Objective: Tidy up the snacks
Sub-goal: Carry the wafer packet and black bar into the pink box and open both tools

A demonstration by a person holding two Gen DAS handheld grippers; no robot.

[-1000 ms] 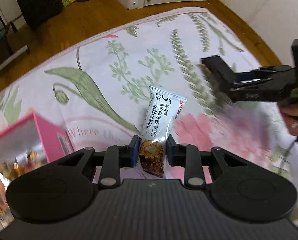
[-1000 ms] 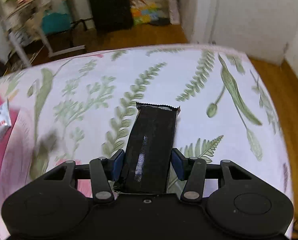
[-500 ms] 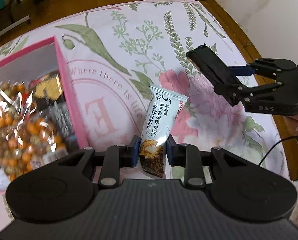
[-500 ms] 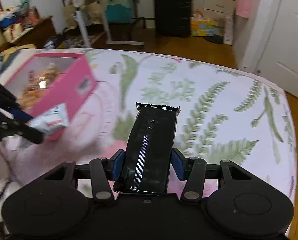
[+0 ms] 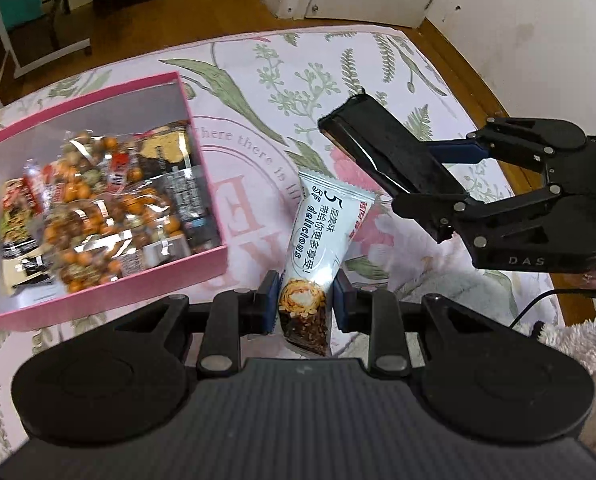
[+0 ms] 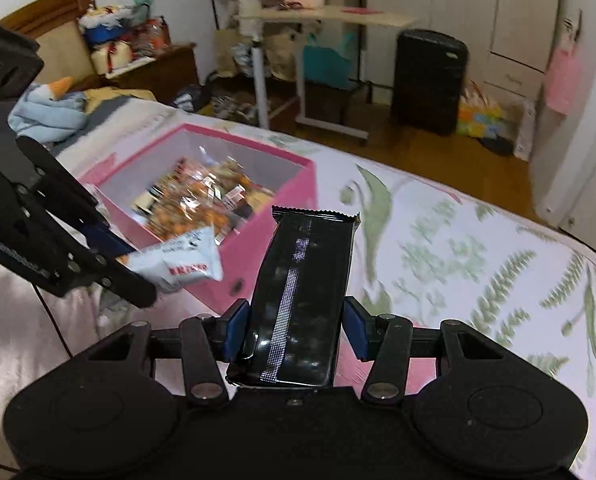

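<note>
Pink box (image 5: 212, 264): It sits at the left of the left wrist picture, on the bed. It is open on top and has many snack bags (image 5: 98, 208) in it already. In the right wrist picture the box is at the middle left.

Bed cover (image 5: 266, 92): It is white and pink, with green leaves on it. It fills the middle of both pictures.

Left gripper (image 5: 304, 307): It is at the bottom middle of its own picture. It is clenched on the white snack pack (image 5: 324, 232). It grips only the low brown end, and the long white part sticks up and away.

White snack pack: It is up in the air, just to the right of the box, not over it yet.

Right gripper (image 6: 294, 330): It is at the bottom middle of its own picture and at the right of the left wrist picture. It is grasping the black snack bar (image 6: 302, 300) by its sides.

Black snack bar: It is in the air too, right of the box and close to the white pack.

What could go wrong: The two grippers are close, so they could bump on the way to the box. The white pack is held by one small end, so it could slip or swing out. If a snack is let go too soon, I think it lands on the bed and not in the box. The box looks quite full, so a snack may slide off the pile.
</note>
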